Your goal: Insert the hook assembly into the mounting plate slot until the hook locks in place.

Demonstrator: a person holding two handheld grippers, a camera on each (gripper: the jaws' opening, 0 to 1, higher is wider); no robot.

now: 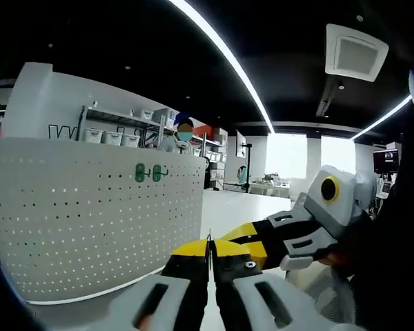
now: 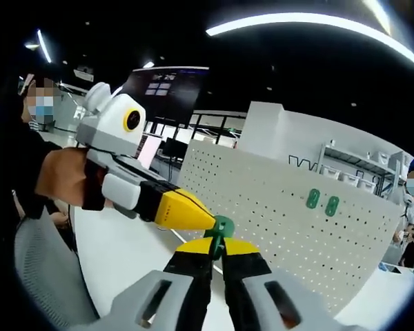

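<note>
a: where's the board from the jaws?

b: the white pegboard (image 2: 283,200) stands ahead, toward two o'clock in the right gripper view, with two green hooks (image 2: 322,201) already hung on it. in the left gripper view it's at ten o'clock (image 1: 90,207).

a: and the loose piece?

b: the right gripper (image 2: 217,248) has its jaws nearly closed on a small green hook (image 2: 222,227), long axis roughly upright. the left gripper (image 2: 186,212) tip touches it from ten o'clock; its jaws look pressed together, holding nothing i can make out.

a: nearer arm?

b: i'd judge the right.
</note>
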